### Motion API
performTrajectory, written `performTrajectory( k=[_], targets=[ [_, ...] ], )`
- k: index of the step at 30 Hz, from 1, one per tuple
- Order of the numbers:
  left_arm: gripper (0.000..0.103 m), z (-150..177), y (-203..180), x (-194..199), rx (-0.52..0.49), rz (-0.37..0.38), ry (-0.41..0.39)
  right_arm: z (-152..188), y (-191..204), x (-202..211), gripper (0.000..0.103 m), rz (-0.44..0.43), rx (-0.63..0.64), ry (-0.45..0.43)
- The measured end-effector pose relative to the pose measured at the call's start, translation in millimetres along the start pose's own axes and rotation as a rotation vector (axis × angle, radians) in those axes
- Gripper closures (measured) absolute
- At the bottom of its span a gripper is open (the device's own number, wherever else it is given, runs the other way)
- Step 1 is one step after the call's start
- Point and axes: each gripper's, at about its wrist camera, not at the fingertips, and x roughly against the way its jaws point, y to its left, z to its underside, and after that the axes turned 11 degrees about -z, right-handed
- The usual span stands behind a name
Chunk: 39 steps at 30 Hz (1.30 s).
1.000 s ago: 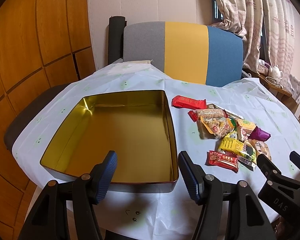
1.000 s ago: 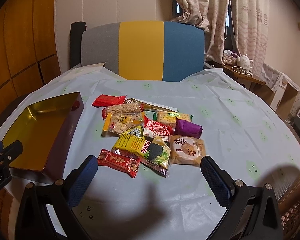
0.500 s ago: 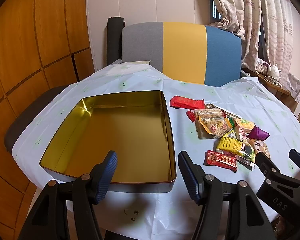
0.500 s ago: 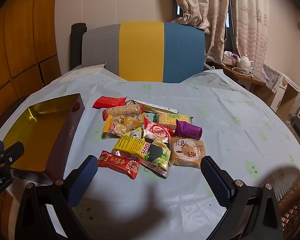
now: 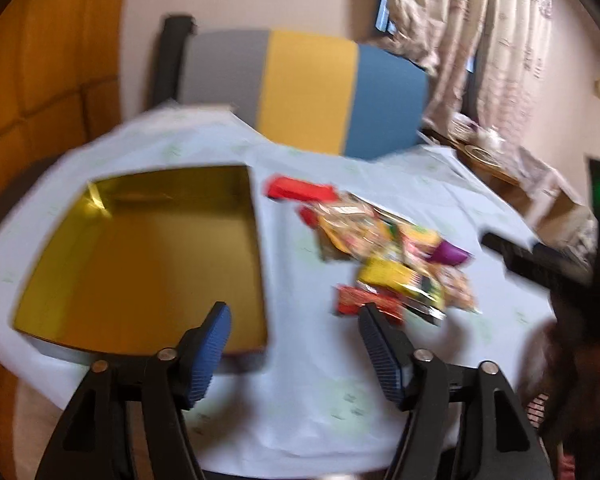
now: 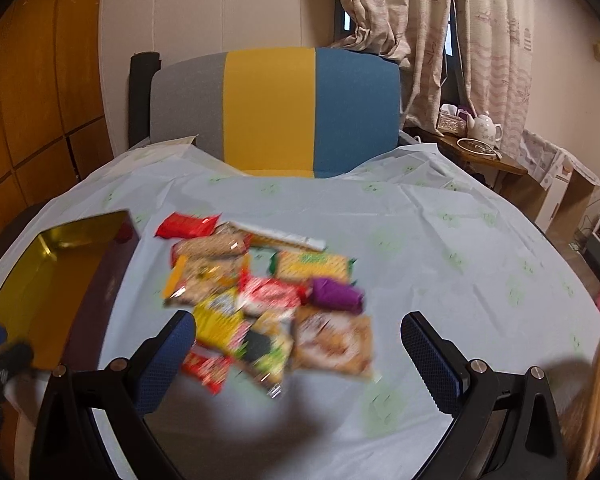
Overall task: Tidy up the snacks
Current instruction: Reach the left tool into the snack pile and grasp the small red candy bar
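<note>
Gold-lined tin [image 5: 140,264] holds nothing; snack pile [image 6: 268,300] beside it on tablecloth [image 6: 440,264]; both grippers' jaws apart.

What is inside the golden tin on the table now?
The golden tin shows only a bare gold floor; no snack lies there. The near corner is hidden behind the left fingers.

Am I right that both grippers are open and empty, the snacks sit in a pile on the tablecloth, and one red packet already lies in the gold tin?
Not quite: the gold tin holds nothing, as the left wrist view shows. Both red packets remain with the snack pile. The rest stands.
</note>
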Motion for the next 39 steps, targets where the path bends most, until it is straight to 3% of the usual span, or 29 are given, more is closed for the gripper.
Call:
performTrajectory(
  k=[1, 5, 8, 11, 13, 17, 21, 23, 27, 34, 36, 39],
  targets=[
    [0.033, -0.2, -5.7, -4.7, -0.022, 0.023, 0.035, -9.4, -10.7, -2.8, 0.000, -0.011, -0.002, 0.009],
    [0.033, 1.3, -25.0, -11.5, -0.104, 0.040, 0.053, -43.0, -53.7, -17.3, 0.000, -0.041, -0.004, 0.060],
    [0.033, -2.1, -34.3, -18.3, -0.149, 0.143, 0.099, -55.1, -85.9, -29.4, 0.000, -0.033, -0.005, 0.093],
    [0.033, -6.7, -54.9, -28.0, -0.314, 0.083, 0.132, -53.8, -115.8, -40.5, 0.000, -0.029, -0.048, 0.123],
    [0.036, -7.4, -64.4, -35.7, -0.401, 0.095, 0.159, -47.0, -133.1, -46.4, 0.000, -0.029, -0.097, 0.139],
    [0.040, -14.2, -86.1, -52.4, -0.622, 0.131, 0.178, -47.0, -144.8, -49.4, 0.000, -0.095, -0.187, 0.154],
    [0.040, -22.2, -102.6, -78.6, -0.738, 0.153, 0.216, -48.7, -144.9, -52.1, 0.000, -0.111, -0.200, 0.146],
    [0.040, -21.4, -108.8, -88.8, -0.800, 0.198, 0.251, -49.5, -146.1, -55.7, 0.000, -0.131, -0.214, 0.155],
    [0.040, -19.0, -115.7, -109.8, -0.895, 0.192, 0.272, -49.1, -147.2, -58.5, 0.000, -0.160, -0.237, 0.170],
    [0.041, -19.6, -122.4, -130.6, -0.944, 0.230, 0.306, -47.4, -149.1, -65.0, 0.000, -0.182, -0.267, 0.201],
    [0.054, -22.7, -122.3, -133.7, -0.903, 0.253, 0.335, -47.1, -149.9, -66.4, 0.000, -0.180, -0.271, 0.207],
    [0.056, -20.7, -117.9, -131.4, -0.852, 0.259, 0.358, -46.6, -151.2, -67.1, 0.000, -0.173, -0.274, 0.211]
  ],
)
